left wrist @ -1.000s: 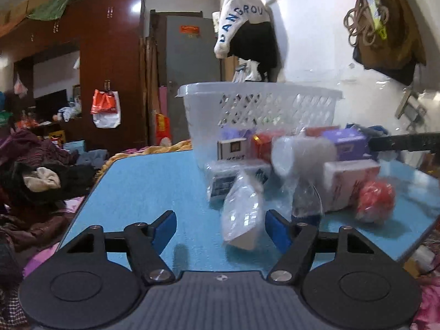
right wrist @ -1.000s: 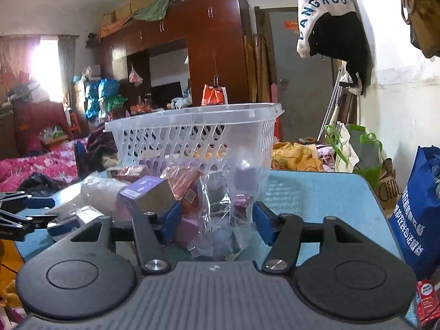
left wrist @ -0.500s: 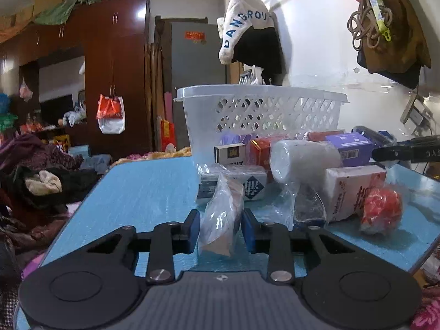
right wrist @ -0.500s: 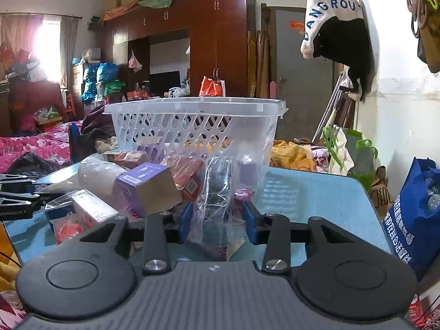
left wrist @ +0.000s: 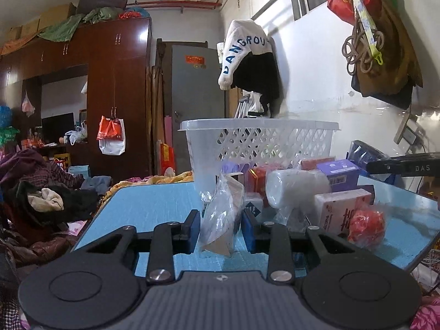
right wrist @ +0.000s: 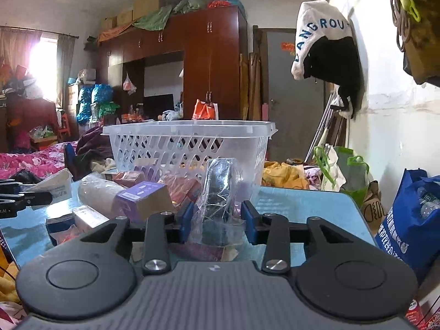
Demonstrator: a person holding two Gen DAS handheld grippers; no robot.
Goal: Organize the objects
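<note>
A white plastic basket (left wrist: pixel 258 143) stands on the blue table (left wrist: pixel 148 206), with boxes, a white roll (left wrist: pixel 297 189) and a red ball (left wrist: pixel 365 225) piled in front of it. My left gripper (left wrist: pixel 220 227) is shut on a clear plastic bag (left wrist: pixel 222 214) with a pale object inside, lifted off the table. In the right wrist view the basket (right wrist: pixel 189 145) stands behind my right gripper (right wrist: pixel 218 220), which is shut on a clear bag (right wrist: pixel 218 192) holding a dark object, raised above the table (right wrist: pixel 302 200).
A purple box (right wrist: pixel 140 198) and the white roll (right wrist: pixel 96 192) lie left of my right gripper. The other gripper's tip (left wrist: pixel 404 166) shows at the right in the left wrist view. A blue shopping bag (right wrist: pixel 409 220) stands beyond the table's right edge. Clothes hang on the wall (left wrist: pixel 316 82).
Both grippers closed on their plastic bags and lifted them up from the table. The view of each has risen a little toward the basket's rim.
</note>
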